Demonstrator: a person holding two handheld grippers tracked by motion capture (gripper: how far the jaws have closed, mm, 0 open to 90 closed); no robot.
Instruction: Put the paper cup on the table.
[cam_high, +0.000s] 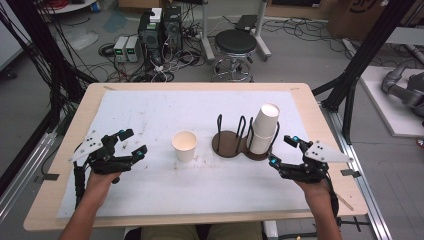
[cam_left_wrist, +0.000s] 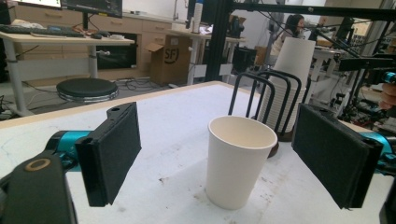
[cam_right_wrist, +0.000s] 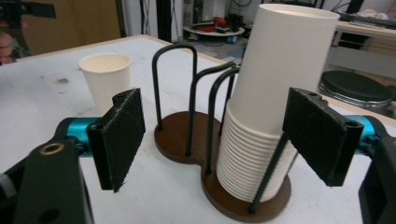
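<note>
High view: a single paper cup (cam_high: 184, 145) stands upright near the tabletop (cam_high: 150, 107) centre, between the left gripper (cam_high: 131, 142) and a wire cup holder (cam_high: 239, 141); the holder's right bay carries a stack of cups (cam_high: 262, 128), just ahead of the right gripper (cam_high: 282, 149); both grippers' fingers stand apart, holding nothing; the lone cup lies nearer the left gripper, framed between its fingers.
</note>
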